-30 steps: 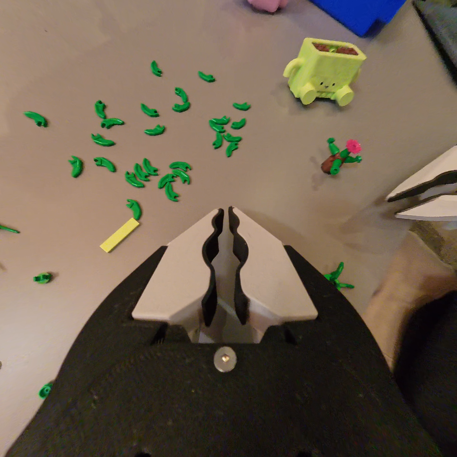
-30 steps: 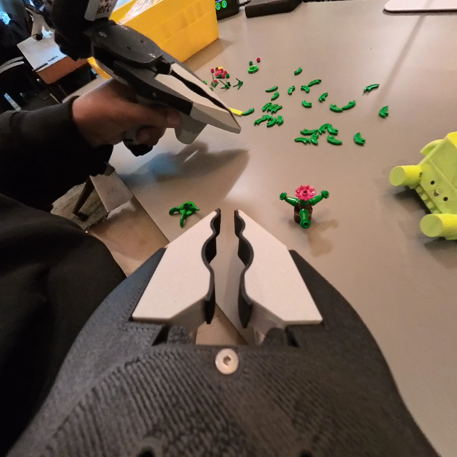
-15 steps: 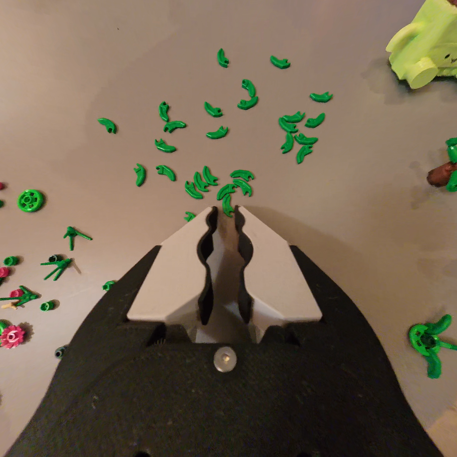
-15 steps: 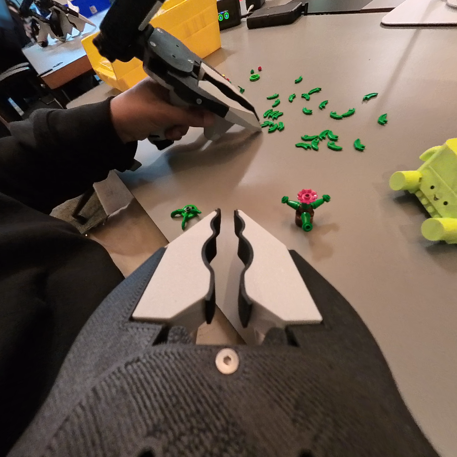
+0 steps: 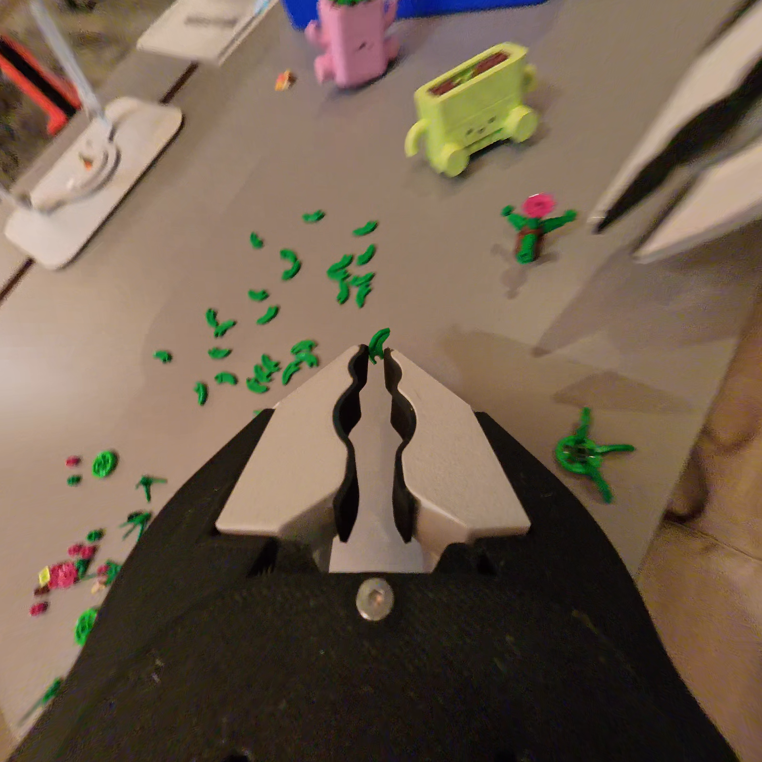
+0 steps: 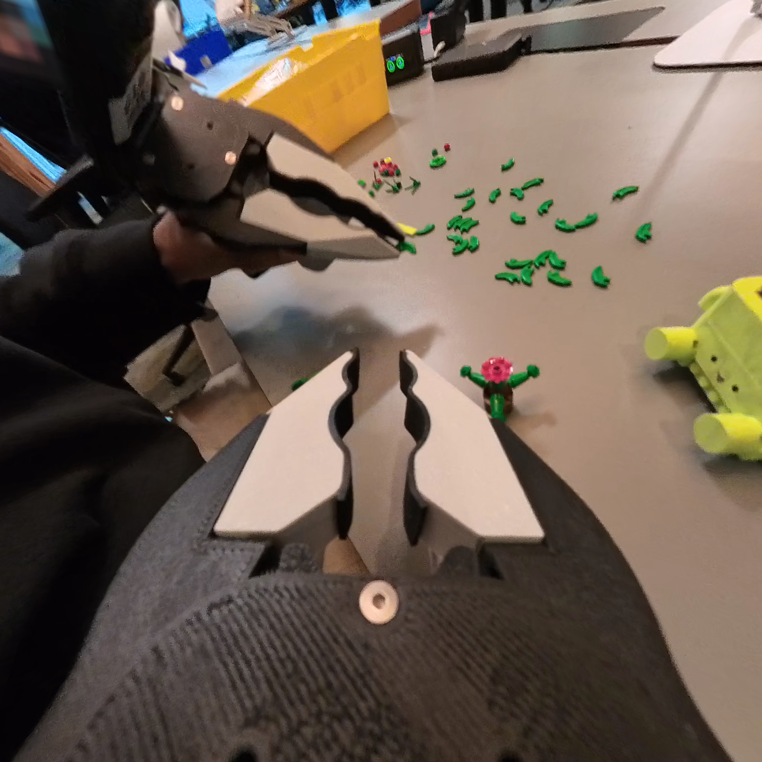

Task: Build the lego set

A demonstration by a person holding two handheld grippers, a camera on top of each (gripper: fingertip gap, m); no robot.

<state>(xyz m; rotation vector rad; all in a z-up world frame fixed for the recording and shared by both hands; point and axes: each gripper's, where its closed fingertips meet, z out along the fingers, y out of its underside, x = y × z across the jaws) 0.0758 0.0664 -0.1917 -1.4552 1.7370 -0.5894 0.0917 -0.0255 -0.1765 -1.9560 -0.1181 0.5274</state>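
My left gripper (image 5: 376, 351) is shut on a small green leaf piece (image 5: 379, 341) at its fingertips and holds it above the grey table (image 5: 412, 255). It also shows in the right wrist view (image 6: 396, 243), with the leaf (image 6: 407, 247) at its tip. Several more green leaves (image 5: 350, 272) lie scattered on the table. A small plant with a pink flower, green arms and a brown base (image 6: 497, 383) lies just right of my right gripper (image 6: 379, 356), which is open and empty. The plant also shows in the left wrist view (image 5: 532, 231).
A lime green pot figure (image 5: 474, 111) and a pink one (image 5: 354, 41) stand further back. A green stem cluster (image 5: 581, 453) lies near the table edge. Small pink and green parts (image 5: 66, 573) lie at the left. A yellow bin (image 6: 321, 95) stands beyond the left gripper. There is about 10 centimeters between the tips of the two grippers.
My left gripper went down to the leaf pile, closed on one leaf and lifted it, tilting up. My right gripper has opened a little wider and edged toward the plant.
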